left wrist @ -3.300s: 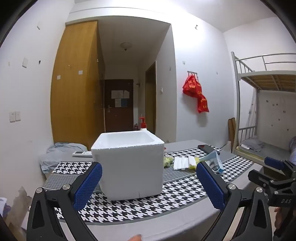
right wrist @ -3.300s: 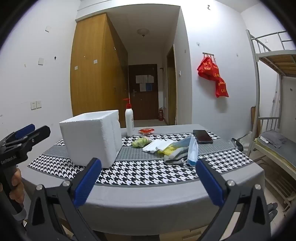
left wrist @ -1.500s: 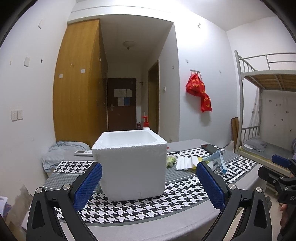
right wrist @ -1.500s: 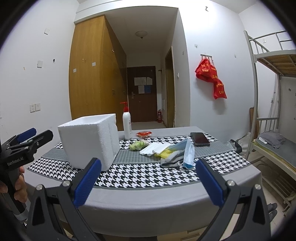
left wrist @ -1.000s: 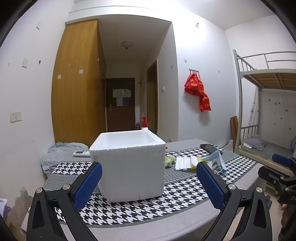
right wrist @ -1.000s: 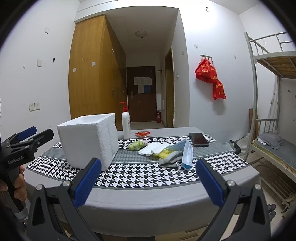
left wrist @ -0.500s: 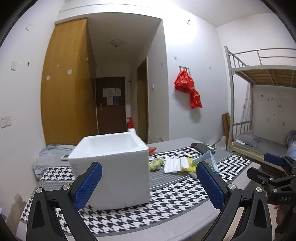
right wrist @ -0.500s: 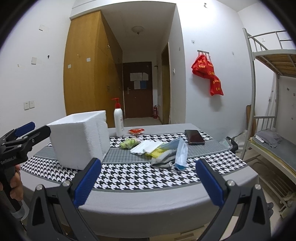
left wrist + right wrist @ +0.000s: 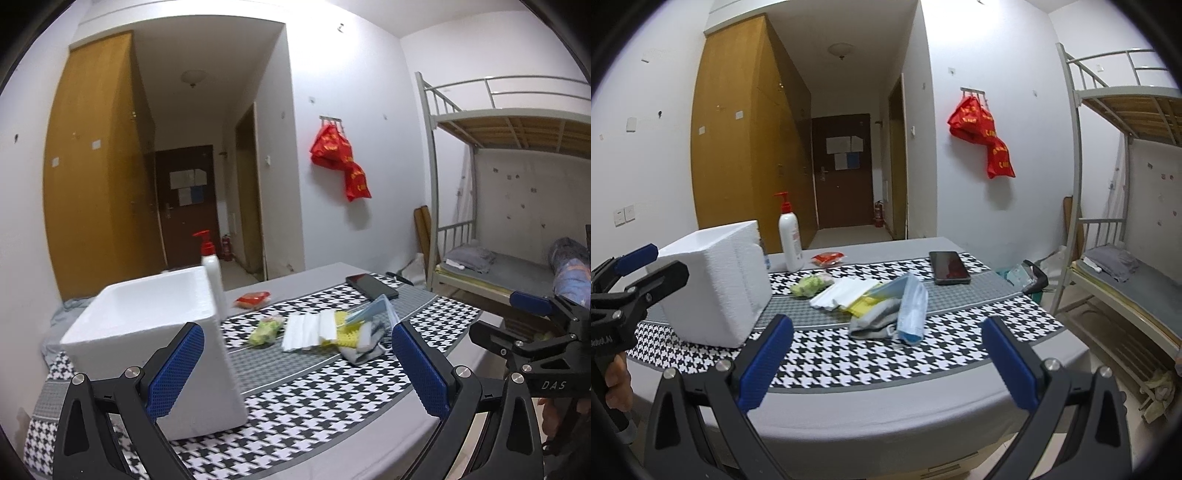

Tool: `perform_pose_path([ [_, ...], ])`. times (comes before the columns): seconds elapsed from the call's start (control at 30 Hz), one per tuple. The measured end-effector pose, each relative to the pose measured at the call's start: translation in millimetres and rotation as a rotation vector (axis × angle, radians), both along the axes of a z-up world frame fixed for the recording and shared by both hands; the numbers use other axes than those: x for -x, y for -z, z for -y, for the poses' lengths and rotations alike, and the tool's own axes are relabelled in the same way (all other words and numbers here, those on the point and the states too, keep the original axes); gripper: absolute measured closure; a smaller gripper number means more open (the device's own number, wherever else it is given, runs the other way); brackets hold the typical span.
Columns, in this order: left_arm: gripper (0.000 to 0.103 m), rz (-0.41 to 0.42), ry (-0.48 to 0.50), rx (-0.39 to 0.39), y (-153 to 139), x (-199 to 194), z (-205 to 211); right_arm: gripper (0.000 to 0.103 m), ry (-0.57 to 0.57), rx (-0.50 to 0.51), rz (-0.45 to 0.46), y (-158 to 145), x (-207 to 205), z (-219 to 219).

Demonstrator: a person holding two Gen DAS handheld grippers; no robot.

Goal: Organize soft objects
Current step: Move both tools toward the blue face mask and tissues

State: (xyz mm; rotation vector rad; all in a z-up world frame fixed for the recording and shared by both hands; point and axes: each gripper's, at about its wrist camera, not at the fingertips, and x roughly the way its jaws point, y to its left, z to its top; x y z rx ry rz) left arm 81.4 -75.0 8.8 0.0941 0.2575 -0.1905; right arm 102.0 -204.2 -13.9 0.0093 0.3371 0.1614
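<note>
Two hand-held grippers are in play, and we hold both above the near edge of the tabletop (image 9: pixel 886 402) with their blue pads spread wide apart and nothing between them: the left hand-held gripper (image 9: pixel 297 373) sits near the white foam box (image 9: pixel 147 332), and the right hand-held gripper (image 9: pixel 886 365) faces the middle of the houndstooth runner (image 9: pixel 871 354). We count one foam box, open at the top, standing on the left part of the runner. The soft things lie in one loose cluster to the right of the box, near the middle of the tabletop: one green crumpled item (image 9: pixel 809 285) at the far left of the cluster, one stack of folded white cloths (image 9: pixel 842 293) just beside it, one yellow knitted piece (image 9: pixel 862 305) touching the white stack, one grey cloth (image 9: pixel 875 321) at the near side, and one pale blue face mask (image 9: pixel 913 309) leaning over the grey cloth. Beyond them we see one white pump bottle (image 9: pixel 790 240) with a red top just behind the box, one small red packet (image 9: pixel 827 257) to its right, and one dark phone (image 9: pixel 948 266) lying flat at the far right. One red bag (image 9: pixel 982 136) hangs on the wall, and one bunk bed (image 9: pixel 1126 221) stands at the right.
</note>
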Motion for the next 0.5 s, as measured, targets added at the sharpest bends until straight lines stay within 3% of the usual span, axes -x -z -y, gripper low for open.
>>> perform_pose_path([
  [0.5, 0.001, -0.102, 0.052, -0.049, 8, -52, 45, 0.000, 0.017, -0.038, -0.041, 12, -29, 33],
])
